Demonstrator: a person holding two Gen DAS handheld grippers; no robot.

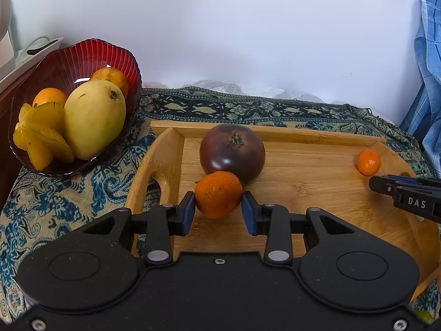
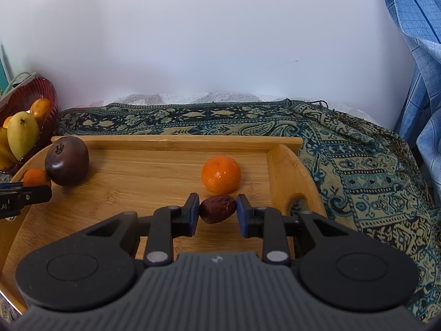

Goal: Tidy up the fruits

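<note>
My left gripper [image 1: 218, 201] is shut on a rough-skinned tangerine [image 1: 218, 193], low over the left part of the wooden tray [image 1: 303, 187]. Right behind it sits a dark purple round fruit [image 1: 232, 153]. A wrinkled brown date [image 2: 217, 209] is pinched in my right gripper [image 2: 218, 202], near the tray's right handle. A smaller tangerine [image 2: 220, 175] rests on the tray just beyond the date. At the far left stands a red glass bowl [image 1: 82, 52] with a mango [image 1: 95, 118], starfruit [image 1: 41, 138] and oranges [image 1: 49, 96].
The tray lies on a patterned blue and beige cloth [image 2: 358, 165]. A white wall runs close behind. A blue checked fabric [image 2: 419, 55] hangs at the right. A white tray-like object [image 1: 16, 66] sits beyond the bowl at the left edge.
</note>
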